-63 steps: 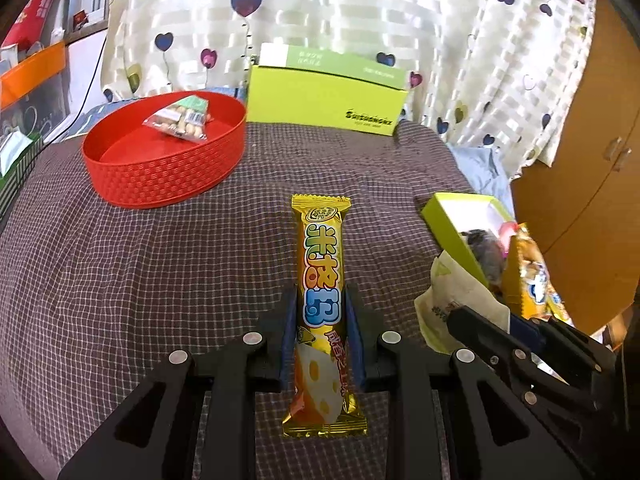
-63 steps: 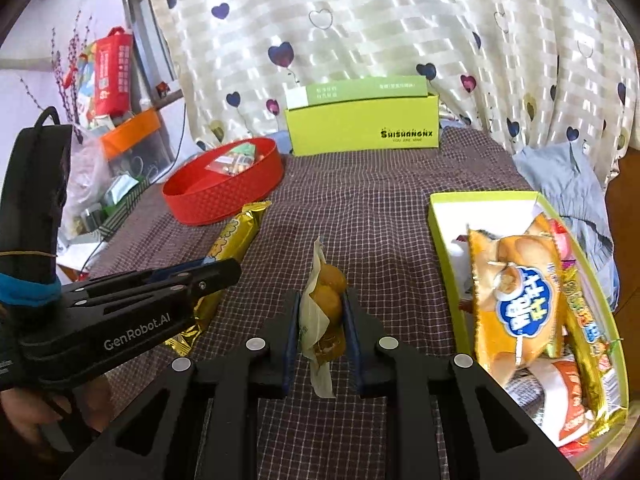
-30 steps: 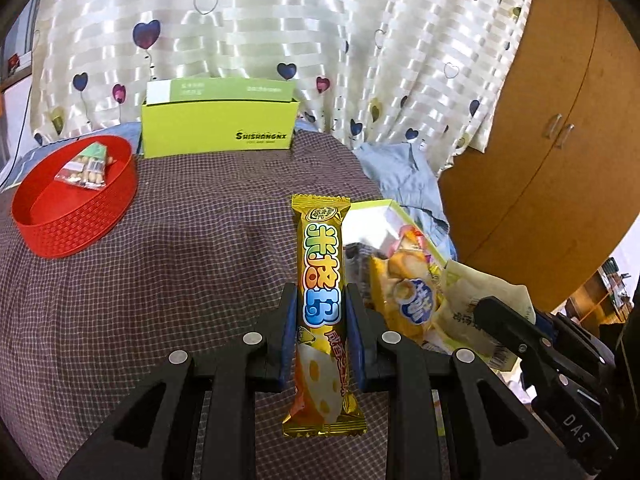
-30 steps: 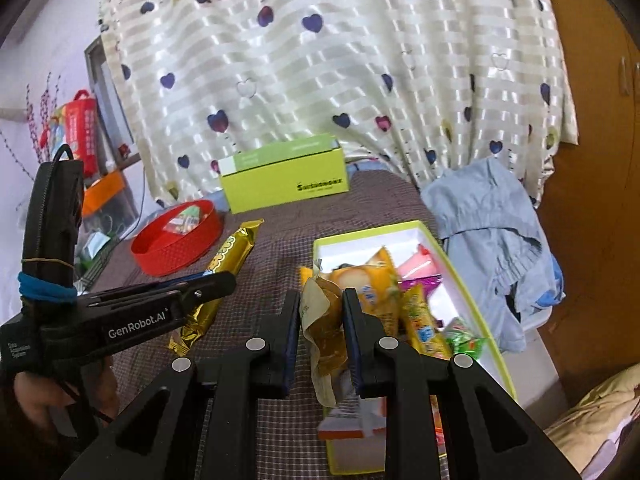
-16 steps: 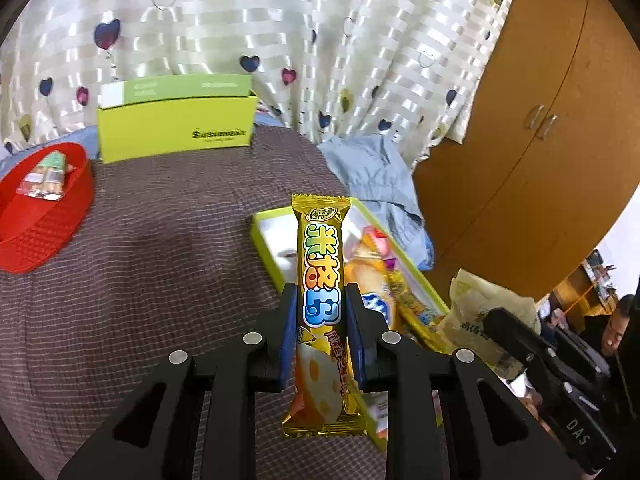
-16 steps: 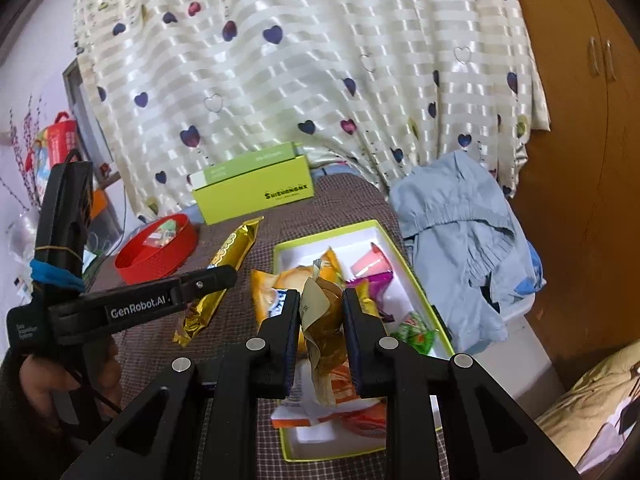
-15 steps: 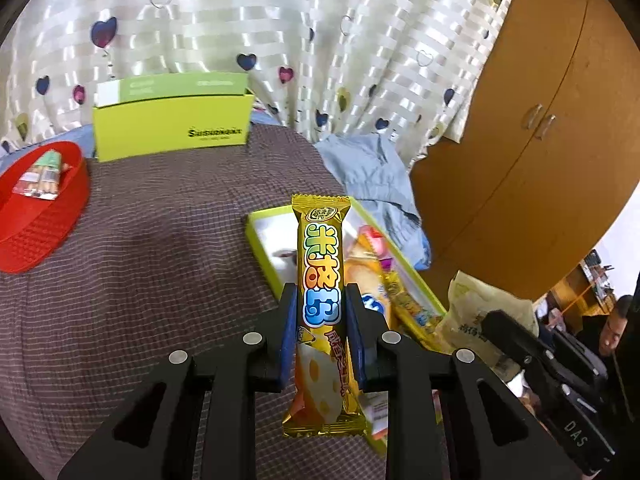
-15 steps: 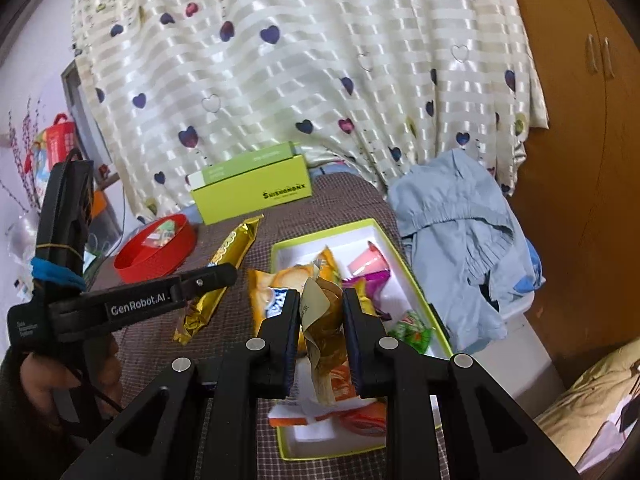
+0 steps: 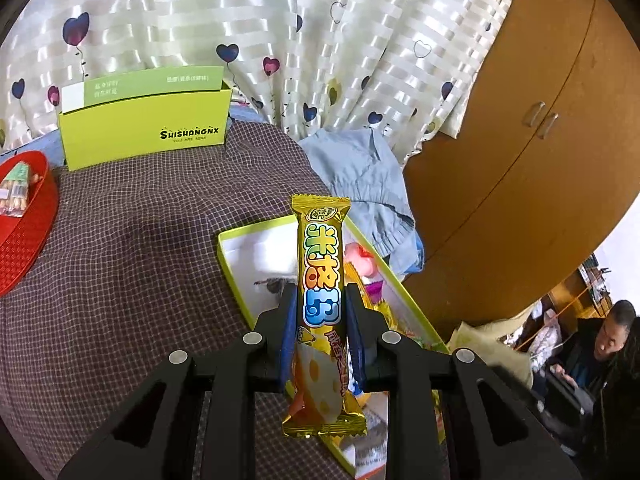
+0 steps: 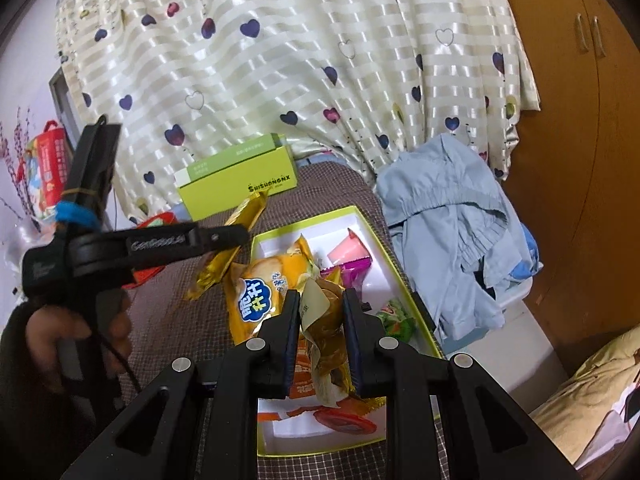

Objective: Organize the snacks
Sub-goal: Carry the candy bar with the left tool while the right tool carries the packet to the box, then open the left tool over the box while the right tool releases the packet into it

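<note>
A yellow bar is clamped upright in the left gripper, a brown packet in the right gripper, over the box.

Snack tray on the worktop, near its right edge; upright box behind, against the curtain; basket far left; cabinet right of the worktop.

Both fisheye views look forward and downward along their own gripper fingers, close above the checked desk. Each faces the heart-print curtain and shares the lime tray, the upright green box and the wooden wardrobe.
</note>
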The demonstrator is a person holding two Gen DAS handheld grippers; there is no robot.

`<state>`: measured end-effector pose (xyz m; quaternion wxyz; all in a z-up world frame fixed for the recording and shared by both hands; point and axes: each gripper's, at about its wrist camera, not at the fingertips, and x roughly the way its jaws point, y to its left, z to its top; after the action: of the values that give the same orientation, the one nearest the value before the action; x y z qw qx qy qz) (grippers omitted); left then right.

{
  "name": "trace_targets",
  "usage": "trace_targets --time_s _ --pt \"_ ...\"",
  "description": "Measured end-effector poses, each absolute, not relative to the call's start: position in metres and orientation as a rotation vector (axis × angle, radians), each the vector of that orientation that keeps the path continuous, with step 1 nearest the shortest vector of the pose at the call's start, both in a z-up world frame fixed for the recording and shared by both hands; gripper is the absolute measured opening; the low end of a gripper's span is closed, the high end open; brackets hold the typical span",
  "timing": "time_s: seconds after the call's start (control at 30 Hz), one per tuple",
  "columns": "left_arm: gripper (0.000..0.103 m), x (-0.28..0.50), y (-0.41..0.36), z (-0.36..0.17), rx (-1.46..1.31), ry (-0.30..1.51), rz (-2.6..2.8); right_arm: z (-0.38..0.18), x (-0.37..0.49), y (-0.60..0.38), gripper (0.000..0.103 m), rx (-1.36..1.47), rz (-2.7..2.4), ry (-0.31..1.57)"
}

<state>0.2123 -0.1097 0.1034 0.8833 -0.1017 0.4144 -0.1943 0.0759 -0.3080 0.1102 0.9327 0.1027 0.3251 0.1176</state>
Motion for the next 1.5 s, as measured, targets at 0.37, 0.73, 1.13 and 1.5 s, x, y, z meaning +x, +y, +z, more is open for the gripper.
trace_targets --time_s 0.37,0.73,1.13,1.5 --pt "0.024 0.250 -0.123 0.091 -0.209 0.908 -0.403 0.099 0.097 -0.281 0.019 0.074 0.234 0.669" --pt "0.024 0.279 -0.137 0.070 -0.164 0.968 -0.391 0.084 0.109 -0.268 0.019 0.021 0.232 0.679" --pt "0.024 0.292 -0.150 0.058 -0.137 1.007 -0.388 0.078 0.116 -0.270 0.019 0.057 0.244 0.670" --pt "0.029 0.296 -0.153 0.055 -0.117 1.027 -0.379 0.074 0.117 -0.277 0.025 0.139 0.278 0.692"
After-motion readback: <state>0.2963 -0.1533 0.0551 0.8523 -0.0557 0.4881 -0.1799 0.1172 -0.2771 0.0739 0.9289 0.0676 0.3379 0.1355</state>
